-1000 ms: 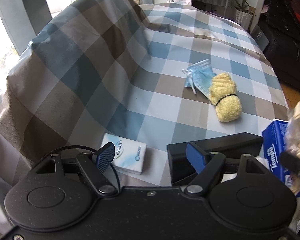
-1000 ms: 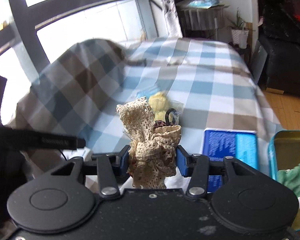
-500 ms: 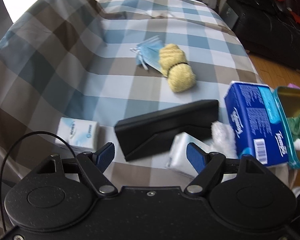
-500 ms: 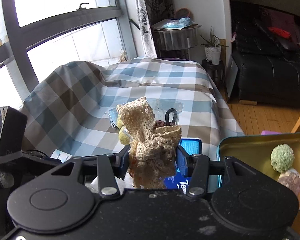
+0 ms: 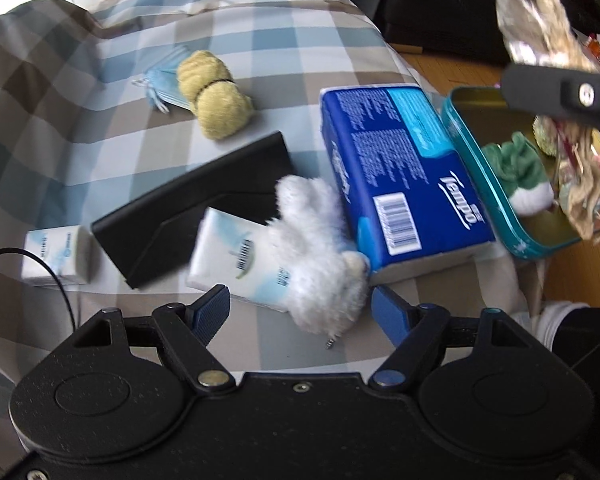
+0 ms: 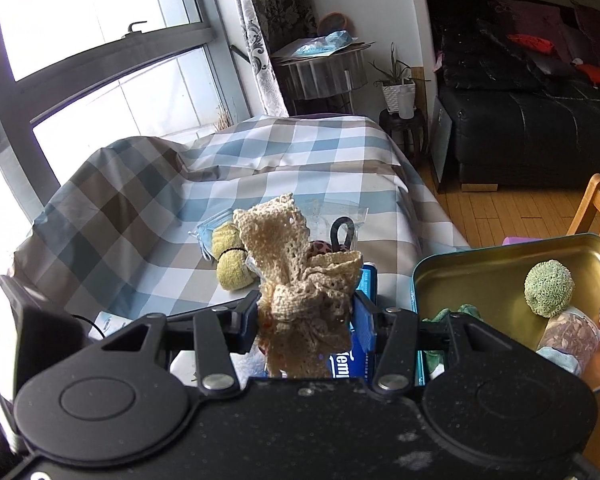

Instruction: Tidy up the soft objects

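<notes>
Each tool is matte black plastic: two round housings, angled linkage arms with silver rivet heads, and ribbed blue pads. The left tool (image 5: 300, 304) trails a thin black cable; the right tool (image 6: 305, 320) is speckled with pale dust.

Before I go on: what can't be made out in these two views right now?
- Left wrist: the tin has its far end hidden by the right gripper and the crochet cloth.
- Right wrist: the blue tissue pack is mostly behind that cloth.
- Right wrist: the left gripper is a dark blur, cut by the left edge.
</notes>
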`<state>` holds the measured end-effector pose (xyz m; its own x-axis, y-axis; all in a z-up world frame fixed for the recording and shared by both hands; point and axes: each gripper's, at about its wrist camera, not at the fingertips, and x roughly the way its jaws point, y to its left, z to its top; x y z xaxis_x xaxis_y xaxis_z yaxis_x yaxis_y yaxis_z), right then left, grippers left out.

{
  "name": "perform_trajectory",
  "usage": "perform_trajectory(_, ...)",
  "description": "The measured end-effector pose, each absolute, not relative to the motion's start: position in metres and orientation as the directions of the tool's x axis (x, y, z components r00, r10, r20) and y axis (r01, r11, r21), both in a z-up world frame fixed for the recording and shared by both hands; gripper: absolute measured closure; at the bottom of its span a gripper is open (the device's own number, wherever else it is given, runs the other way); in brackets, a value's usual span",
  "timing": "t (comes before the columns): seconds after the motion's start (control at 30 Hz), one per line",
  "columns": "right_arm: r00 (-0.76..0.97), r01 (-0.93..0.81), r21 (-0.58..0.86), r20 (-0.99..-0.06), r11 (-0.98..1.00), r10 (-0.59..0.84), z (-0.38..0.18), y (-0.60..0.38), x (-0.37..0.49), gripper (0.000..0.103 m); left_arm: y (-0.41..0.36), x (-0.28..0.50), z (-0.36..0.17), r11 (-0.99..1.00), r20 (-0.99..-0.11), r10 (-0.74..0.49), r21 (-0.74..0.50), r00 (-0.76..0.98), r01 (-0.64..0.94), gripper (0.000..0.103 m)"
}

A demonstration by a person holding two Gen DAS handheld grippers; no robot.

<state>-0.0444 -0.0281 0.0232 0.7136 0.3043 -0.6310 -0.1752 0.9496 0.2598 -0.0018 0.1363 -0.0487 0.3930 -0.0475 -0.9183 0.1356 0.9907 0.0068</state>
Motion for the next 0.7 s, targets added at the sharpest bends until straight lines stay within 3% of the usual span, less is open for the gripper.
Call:
perform_trajectory(0.23, 0.726, -0.155, 0.292, -0.614, 0.944, 0.309, 0.026, -0.037, -0.044, 0.056, 0.124, -0.005, -0.066, 0.986, -0.936, -0.061, -0.002, 0.346, 0.166, 0.04)
perform_trajectory(0.43, 0.726, -0.153, 0.293, -0.614, 0.944, 0.309, 0.026, -0.04, -0.045, 0.056, 0.119, -0.003, -0.073, 0.985, -0.941, -0.057, 0.003, 0.333, 0.175, 0.06)
perform_trajectory(0.5, 0.725, -0.15, 0.297, -0.615, 0.943, 0.31, 0.026, -0.04, -0.044, 0.056, 0.121, -0.004, -0.073, 0.985, -0.94, -0.043, 0.017, 0.34, 0.172, 0.072)
perform_trajectory(0.7, 0.72, -0.142, 0.292, -0.625, 0.946, 0.301, 0.024, -0.036, -0.044, 0.056, 0.14, -0.007, -0.068, 0.99, -0.937, -0.043, 0.006, 0.345, 0.139, 0.077)
